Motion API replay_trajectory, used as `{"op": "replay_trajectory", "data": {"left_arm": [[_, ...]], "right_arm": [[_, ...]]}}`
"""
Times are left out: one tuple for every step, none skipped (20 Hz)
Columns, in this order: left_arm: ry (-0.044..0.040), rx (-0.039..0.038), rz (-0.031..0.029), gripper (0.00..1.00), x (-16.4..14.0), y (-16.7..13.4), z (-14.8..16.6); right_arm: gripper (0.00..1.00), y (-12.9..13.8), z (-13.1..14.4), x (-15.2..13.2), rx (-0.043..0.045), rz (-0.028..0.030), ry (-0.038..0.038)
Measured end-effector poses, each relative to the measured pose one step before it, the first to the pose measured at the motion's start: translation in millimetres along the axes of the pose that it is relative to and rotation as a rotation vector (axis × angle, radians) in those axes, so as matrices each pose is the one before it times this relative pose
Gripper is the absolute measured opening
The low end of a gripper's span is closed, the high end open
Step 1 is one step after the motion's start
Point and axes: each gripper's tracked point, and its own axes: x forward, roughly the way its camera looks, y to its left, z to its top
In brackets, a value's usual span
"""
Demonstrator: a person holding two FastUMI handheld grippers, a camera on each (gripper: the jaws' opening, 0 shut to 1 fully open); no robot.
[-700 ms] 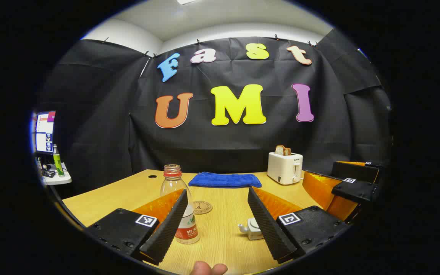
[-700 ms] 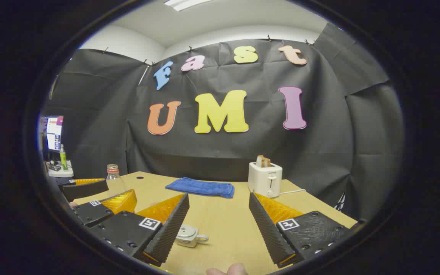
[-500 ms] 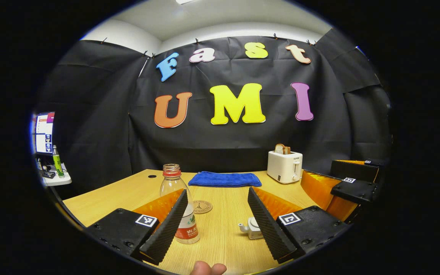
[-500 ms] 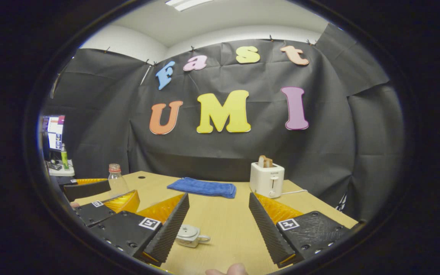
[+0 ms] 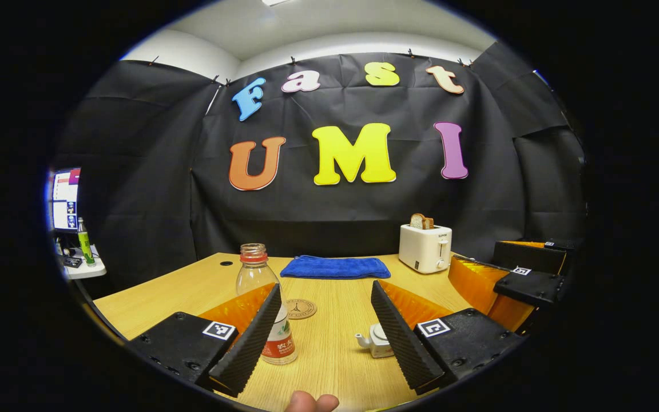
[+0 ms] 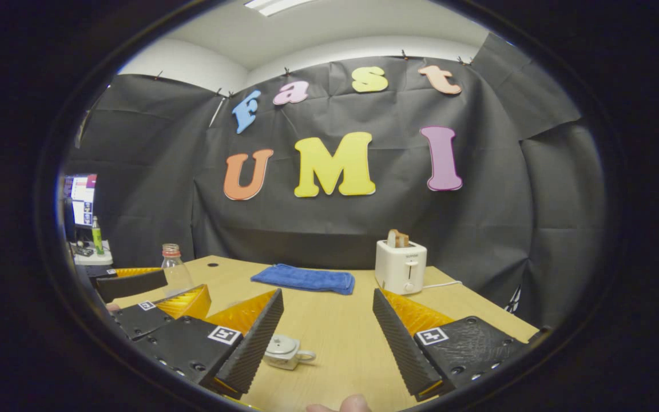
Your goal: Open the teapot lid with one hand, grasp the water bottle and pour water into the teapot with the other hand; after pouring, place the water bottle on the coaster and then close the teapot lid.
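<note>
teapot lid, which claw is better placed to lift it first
The right claw, probably. In its own view the teapot sits just ahead by its left finger, lid on, both fingers spread wide. The left claw has the bottle by its own left finger, so it suits the pour.

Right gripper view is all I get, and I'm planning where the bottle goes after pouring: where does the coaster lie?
Observer: In the left gripper view, the round coaster lies flat on the table, just right of the water bottle, in front of the blue towel.
Operator: Is the bottle capped?
Observer: No, its mouth is open; it stands upright.
Operator: And the teapot's spout?
Observer: The teapot points its spout toward the bottle.
</note>
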Motion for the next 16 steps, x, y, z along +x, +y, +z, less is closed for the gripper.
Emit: {"op": "replay_trajectory", "data": {"left_arm": [[-0.00656, -0.00075, 0.00318, 0.99, -0.32, 1.00, -0.02], [-0.00318, -0.00217, 0.00840, 0.99, 1.34, 2.30, 0.24], [0.00430, 0.00203, 0.00895, 0.99, 0.37, 1.30, -1.76], [0.00212, -0.00030, 0.00279, 0.99, -0.42, 1.56, -1.33], [0.00076, 0.00265, -0.00282, 0.99, -1.49, -0.81, 0.46], [-0.00514, 0.00445, 0.00105, 0.99, -2.73, 0.89, 1.05], [-0.00482, 0.00744, 0.00377, 0.99, -1.86, 4.13, -0.80], [-0.00344, 0.01037, 0.00727, 0.99, -2.16, 4.40, -0.87], [0.00201, 0.00949, 0.00618, 0.99, -3.31, 4.62, -3.06], [0.00371, 0.00709, 0.00180, 0.99, -3.51, 3.95, -3.19], [0.00243, 0.00183, 0.00204, 0.99, -2.70, 3.41, -2.34], [0.00434, -0.00393, 0.00333, 0.99, -2.97, 4.11, -2.40], [0.00413, -0.00645, 0.00209, 0.99, -1.94, 3.63, -0.63], [0.00262, -0.00661, 0.00467, 0.99, -2.33, 3.59, -0.97], [0.00205, -0.00562, 0.00947, 0.99, -2.45, 5.06, -1.18], [0.00145, -0.00400, 0.00996, 0.99, -2.10, 4.99, -0.58]], "right_arm": [[0.97, 0.48, -1.66, -0.22, -0.00133, -0.00043, 0.00162], [0.97, 0.07, -1.64, 0.73, -0.00053, 0.00018, 0.00314], [0.97, 0.38, -0.75, 0.86, 0.00322, 0.00123, 0.00541], [0.95, -0.51, -1.84, 0.62, 0.00278, 0.00075, 0.00201], [0.97, -0.17, -1.15, 0.89, 0.00274, -0.00094, 0.00174], [0.97, 0.87, -2.35, 2.07, 0.00278, 0.00042, 0.00209], [0.97, 1.78, -4.14, 2.17, -0.00399, 0.00271, 0.00834], [0.95, 2.52, -5.89, 3.69, -0.00680, 0.00340, 0.01010], [0.95, 4.17, -7.91, 3.96, -0.00171, 0.00864, 0.01741], [0.97, 6.91, -8.40, 4.06, -0.00023, 0.01395, 0.01974], [0.95, 7.01, -7.18, 4.44, 0.00047, 0.01536, 0.01855], [0.94, 6.20, -5.79, 4.22, 0.00055, 0.01417, 0.01394], [0.94, 6.63, -5.22, 3.77, -0.00023, 0.01087, 0.01134], [0.94, 6.04, -7.34, 5.24, -0.00435, 0.00938, 0.01473], [0.94, 5.41, -5.53, 4.60, -0.00731, 0.00843, 0.01566], [0.94, 3.83, -6.09, 5.25, -0.00839, 0.00536, 0.01344]]}}
